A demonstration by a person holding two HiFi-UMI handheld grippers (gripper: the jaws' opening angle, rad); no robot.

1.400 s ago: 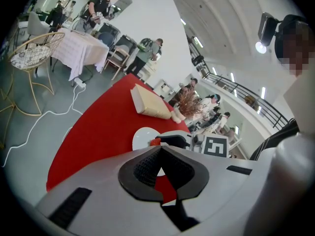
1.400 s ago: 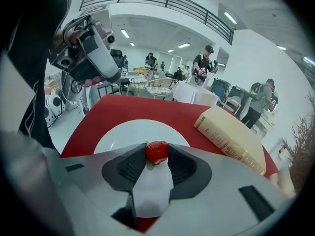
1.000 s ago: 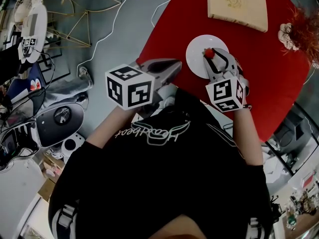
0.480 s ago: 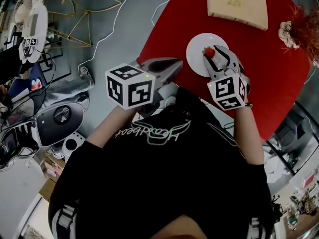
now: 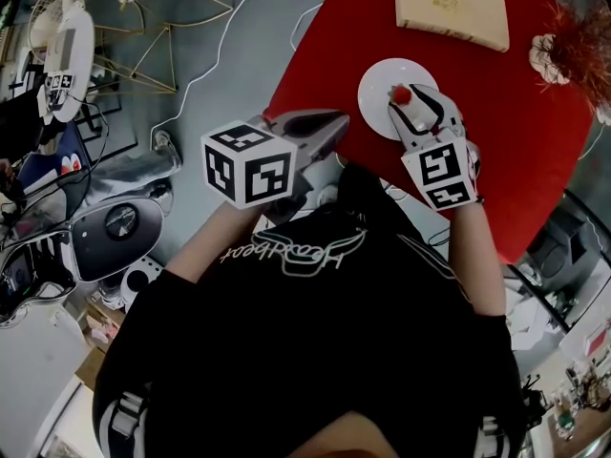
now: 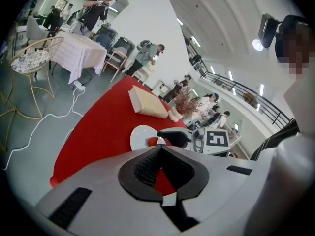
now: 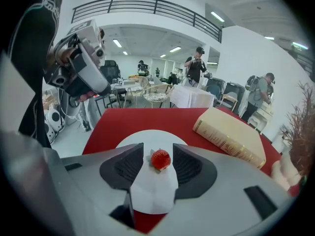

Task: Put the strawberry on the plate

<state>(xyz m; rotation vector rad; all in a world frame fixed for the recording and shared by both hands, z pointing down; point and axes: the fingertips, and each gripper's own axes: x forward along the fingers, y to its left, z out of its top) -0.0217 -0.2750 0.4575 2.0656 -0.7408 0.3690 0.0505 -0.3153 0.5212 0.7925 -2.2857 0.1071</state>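
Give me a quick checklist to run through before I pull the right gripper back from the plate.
1. The strawberry lies on the plate: ok.
2. The right gripper is free of it: ok; its jaws have just been opening, and the strawberry sits between them with gaps on both sides.
3. The left gripper is out of the way: ok; shut, empty, by the table edge, apart from the plate.
4. The book is clear of the plate: ok.
5. The strawberry is settled, not rolling: cannot tell.
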